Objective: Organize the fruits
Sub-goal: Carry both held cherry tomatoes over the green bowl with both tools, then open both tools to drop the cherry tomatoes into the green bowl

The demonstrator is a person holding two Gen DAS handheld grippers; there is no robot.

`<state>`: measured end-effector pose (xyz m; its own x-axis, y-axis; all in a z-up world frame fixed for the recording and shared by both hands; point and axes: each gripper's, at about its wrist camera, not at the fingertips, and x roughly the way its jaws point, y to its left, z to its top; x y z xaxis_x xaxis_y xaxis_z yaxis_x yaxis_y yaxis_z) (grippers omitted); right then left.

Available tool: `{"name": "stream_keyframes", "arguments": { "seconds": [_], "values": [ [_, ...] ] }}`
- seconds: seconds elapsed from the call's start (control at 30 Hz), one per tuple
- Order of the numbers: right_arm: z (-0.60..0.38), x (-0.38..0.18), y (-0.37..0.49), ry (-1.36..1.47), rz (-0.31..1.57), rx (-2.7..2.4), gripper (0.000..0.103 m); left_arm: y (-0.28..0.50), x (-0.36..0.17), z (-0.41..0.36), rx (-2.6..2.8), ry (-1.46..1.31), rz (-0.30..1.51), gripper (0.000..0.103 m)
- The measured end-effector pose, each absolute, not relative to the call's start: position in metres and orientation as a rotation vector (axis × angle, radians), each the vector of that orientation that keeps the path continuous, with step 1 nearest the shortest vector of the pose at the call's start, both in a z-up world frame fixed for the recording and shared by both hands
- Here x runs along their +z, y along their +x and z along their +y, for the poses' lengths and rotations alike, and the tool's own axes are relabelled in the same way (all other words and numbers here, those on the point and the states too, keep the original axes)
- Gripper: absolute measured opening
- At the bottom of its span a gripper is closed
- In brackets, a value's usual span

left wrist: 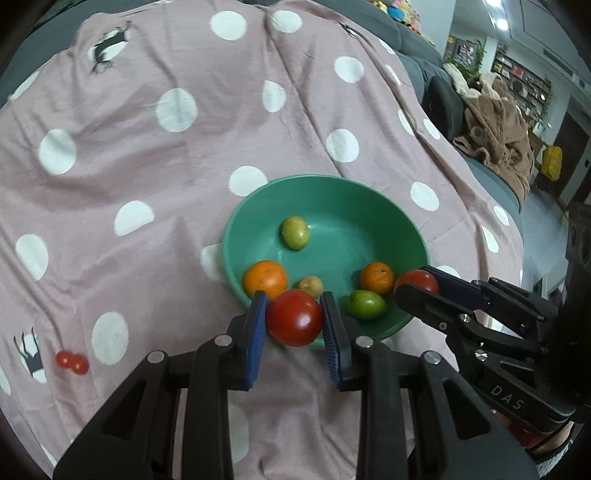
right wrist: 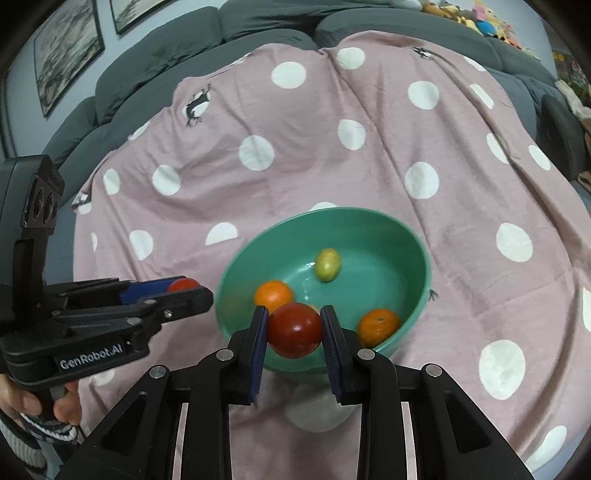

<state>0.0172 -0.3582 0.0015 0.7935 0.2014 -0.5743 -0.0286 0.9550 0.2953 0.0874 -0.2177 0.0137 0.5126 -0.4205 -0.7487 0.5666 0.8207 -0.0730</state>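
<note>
A green bowl (left wrist: 369,195) sits on the pink dotted cloth and also shows in the right wrist view (right wrist: 388,229). It holds two oranges (left wrist: 265,278) (left wrist: 376,277), two green fruits (left wrist: 295,232) (left wrist: 366,303) and a small brownish fruit (left wrist: 310,285). My left gripper (left wrist: 294,314) is shut on a red tomato (left wrist: 294,316) at the bowl's near rim. My right gripper (right wrist: 294,325) is shut on another red tomato (right wrist: 294,329) above the near rim; it shows at the bowl's right side in the left wrist view (left wrist: 417,282).
Two small red cherry tomatoes (left wrist: 72,362) lie on the cloth (left wrist: 147,147) at the left. A grey sofa (right wrist: 258,22) lies under the cloth. A brown blanket (left wrist: 495,136) is heaped at the right.
</note>
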Motion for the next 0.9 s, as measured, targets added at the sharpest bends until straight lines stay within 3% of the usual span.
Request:
{"name": "stream_keyframes", "arguments": {
  "seconds": [0.9],
  "values": [
    [-0.385, -0.019, 0.047, 0.305, 0.678, 0.079, 0.031, 0.118, -0.022, -0.256, -0.608, 0.273, 0.900, 0.028]
  ]
}}
